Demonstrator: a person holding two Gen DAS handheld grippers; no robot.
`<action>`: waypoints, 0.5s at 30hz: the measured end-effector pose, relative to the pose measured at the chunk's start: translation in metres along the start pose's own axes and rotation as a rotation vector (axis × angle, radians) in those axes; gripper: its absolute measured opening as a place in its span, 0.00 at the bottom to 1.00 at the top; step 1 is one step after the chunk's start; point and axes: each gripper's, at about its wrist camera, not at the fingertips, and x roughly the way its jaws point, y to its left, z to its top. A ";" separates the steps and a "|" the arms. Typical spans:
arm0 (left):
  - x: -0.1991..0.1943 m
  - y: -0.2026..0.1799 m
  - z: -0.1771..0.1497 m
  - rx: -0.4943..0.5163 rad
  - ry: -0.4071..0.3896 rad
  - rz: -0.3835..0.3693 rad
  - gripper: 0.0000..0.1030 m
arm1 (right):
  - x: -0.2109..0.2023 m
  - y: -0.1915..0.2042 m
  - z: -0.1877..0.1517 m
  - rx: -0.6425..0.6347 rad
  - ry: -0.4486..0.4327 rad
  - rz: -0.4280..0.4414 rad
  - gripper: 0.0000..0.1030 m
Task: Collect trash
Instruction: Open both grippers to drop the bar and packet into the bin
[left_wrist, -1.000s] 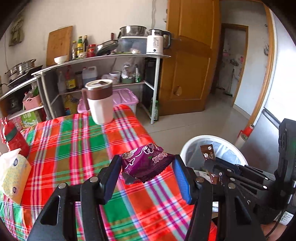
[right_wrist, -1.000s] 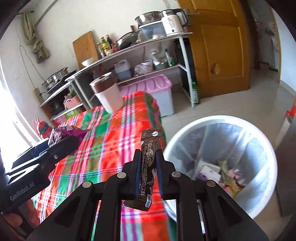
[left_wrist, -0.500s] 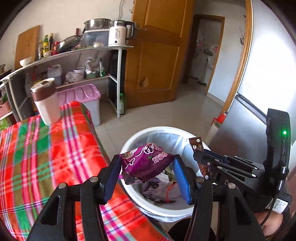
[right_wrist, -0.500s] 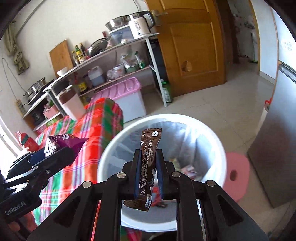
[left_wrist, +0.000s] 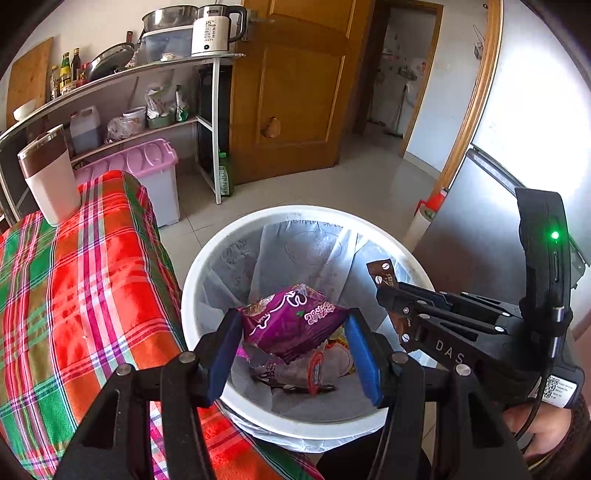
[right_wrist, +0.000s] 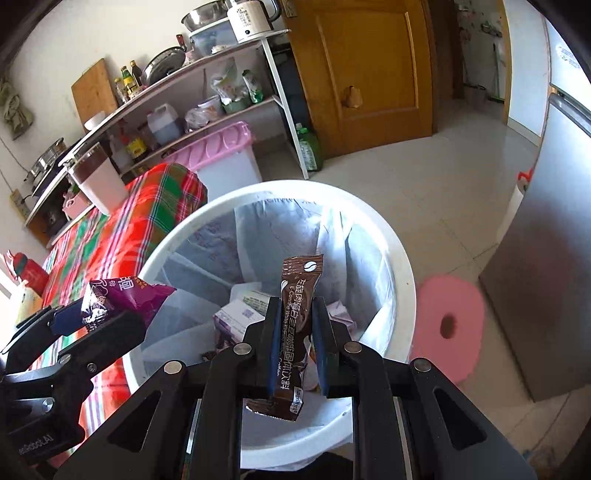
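**Both wrappers held over the bin**

From the left wrist camera I see my left gripper (left_wrist: 293, 345) pinching a purple snack wrapper (left_wrist: 291, 325) between its blue pads, jaws partway apart and pressed on the packet's two ends. The packet hangs over the mouth of the white trash bin (left_wrist: 207, 251), which is lined with a pale bag and already has crumpled wrappers at the bottom. To the right, my right gripper (left_wrist: 388, 291) reaches over the bin's rim with a brown coffee sachet (left_wrist: 382, 271) sticking up from its tip. The table with the plaid tablecloth (left_wrist: 74, 295) sits just beside the bin on the left, with a white and brown mug (left_wrist: 48, 181) at its far edge.

From the right wrist camera, the right gripper (right_wrist: 297, 332) has its jaws pressed nearly together on the brown coffee sachet (right_wrist: 297, 306), which stands upright above the bin's (right_wrist: 399, 266) opening. The left gripper (right_wrist: 92, 317) enters from the left with the purple snack wrapper (right_wrist: 125, 297) over the near rim; whether it is fully inside the rim line I cannot tell from this angle. A pink round thing with a hole (right_wrist: 448, 325) lies on the floor just beside the bin.
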 end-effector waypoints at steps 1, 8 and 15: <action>0.001 0.000 -0.001 -0.001 0.006 -0.005 0.58 | 0.001 -0.001 0.000 0.001 0.004 0.000 0.17; 0.004 -0.001 -0.002 -0.014 0.019 -0.003 0.66 | 0.001 -0.007 -0.001 0.015 0.001 -0.023 0.30; 0.000 -0.001 -0.006 -0.022 0.027 -0.001 0.68 | -0.007 -0.009 -0.003 0.032 -0.014 -0.020 0.42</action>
